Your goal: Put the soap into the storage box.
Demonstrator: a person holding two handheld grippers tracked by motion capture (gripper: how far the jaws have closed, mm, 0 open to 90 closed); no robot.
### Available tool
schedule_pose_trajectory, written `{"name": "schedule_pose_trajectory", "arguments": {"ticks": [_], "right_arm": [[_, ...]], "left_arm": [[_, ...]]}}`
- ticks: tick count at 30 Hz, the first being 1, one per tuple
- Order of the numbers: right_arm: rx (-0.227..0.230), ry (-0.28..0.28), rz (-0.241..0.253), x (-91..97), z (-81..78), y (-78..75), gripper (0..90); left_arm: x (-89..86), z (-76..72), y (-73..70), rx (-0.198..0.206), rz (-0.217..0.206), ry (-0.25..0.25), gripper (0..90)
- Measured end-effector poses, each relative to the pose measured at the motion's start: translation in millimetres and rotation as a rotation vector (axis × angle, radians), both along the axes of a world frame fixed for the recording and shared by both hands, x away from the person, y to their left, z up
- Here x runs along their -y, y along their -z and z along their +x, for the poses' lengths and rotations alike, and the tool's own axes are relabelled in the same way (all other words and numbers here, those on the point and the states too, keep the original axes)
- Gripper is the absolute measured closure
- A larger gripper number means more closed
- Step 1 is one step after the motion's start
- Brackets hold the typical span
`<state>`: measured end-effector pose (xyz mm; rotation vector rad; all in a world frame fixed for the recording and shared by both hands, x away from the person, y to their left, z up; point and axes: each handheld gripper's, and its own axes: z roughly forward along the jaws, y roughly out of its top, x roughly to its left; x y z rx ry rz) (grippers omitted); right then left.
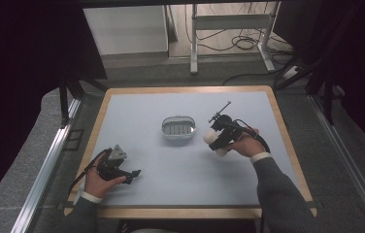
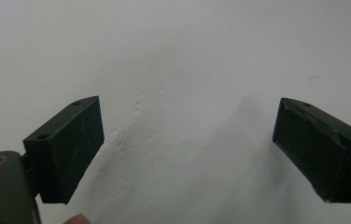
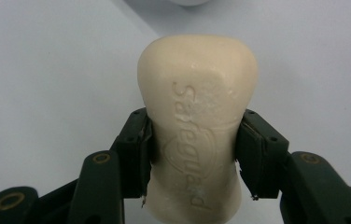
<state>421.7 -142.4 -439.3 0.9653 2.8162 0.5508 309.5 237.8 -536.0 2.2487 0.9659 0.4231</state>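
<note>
A cream bar of soap (image 3: 197,121) with embossed lettering is clamped at its waist between the two black jaws of my right gripper (image 3: 193,156). In the high view that right gripper (image 1: 214,140) holds the soap (image 1: 213,141) just right of a white soap dish (image 1: 178,127) at the table's middle. My left gripper (image 1: 133,174) rests near the front left of the table, open, with nothing between its fingers (image 2: 68,149); beneath it lies bare pale table (image 2: 187,70).
The table (image 1: 180,170) has a pale blue top with a wooden rim. Beyond its far edge stand a white desk frame (image 1: 229,29) and loose cables on the floor. Dark curtains hang at both sides.
</note>
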Motion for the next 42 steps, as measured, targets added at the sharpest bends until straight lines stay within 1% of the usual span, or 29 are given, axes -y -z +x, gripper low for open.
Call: {"name": "schedule_pose_trajectory", "arguments": {"ticks": [4,5,7,11,14,20,23,30,32,35,36,42], "right_arm": [[0.001,-0.01,0.015,-3.3,4.8,-1.9,49.3],[0.006,-0.013,0.005,-5.5,7.3,-2.3,49.3],[0.007,-0.013,0.003,-6.4,8.3,-2.4,49.3],[0.014,-0.032,-0.004,-10.5,14.6,-3.5,49.3],[0.029,-0.044,-0.006,-13.8,19.7,-5.4,49.4],[0.028,-0.062,-0.01,-18.8,25.5,-7.9,49.3],[0.034,-0.073,0.0,-22.4,29.6,-10.0,49.3],[0.035,-0.076,-0.008,-27.1,35.7,-12.2,49.3],[0.04,-0.067,-0.021,-28.6,38.6,-12.7,49.4],[0.034,-0.068,-0.011,-28.7,41.0,-13.4,49.4],[0.041,-0.073,-0.018,-29.8,42.5,-14.7,49.4],[0.048,-0.085,-0.014,-33.9,47.6,-19.9,49.4]], "left_arm": [[0.2,0.1,0.1,-0.001,0.002,0.001,9.3],[0.2,0.0,0.0,-0.001,0.002,0.001,9.3],[0.0,0.0,0.0,0.0,0.001,0.0,9.3],[-0.1,0.0,0.0,0.0,0.001,0.001,9.3],[0.1,0.1,0.1,-0.001,0.003,0.002,9.2],[0.1,0.1,0.1,0.0,0.001,0.002,9.2],[0.2,0.3,0.3,-0.001,0.003,0.002,9.1],[0.5,0.4,0.6,-0.002,0.004,0.003,9.1],[0.3,0.4,0.4,-0.002,0.004,0.003,9.1],[0.5,0.4,0.7,-0.003,0.005,0.003,9.1],[0.6,0.5,0.7,-0.003,0.005,0.003,9.0],[0.6,0.7,0.7,-0.004,0.008,0.005,9.1]]}}
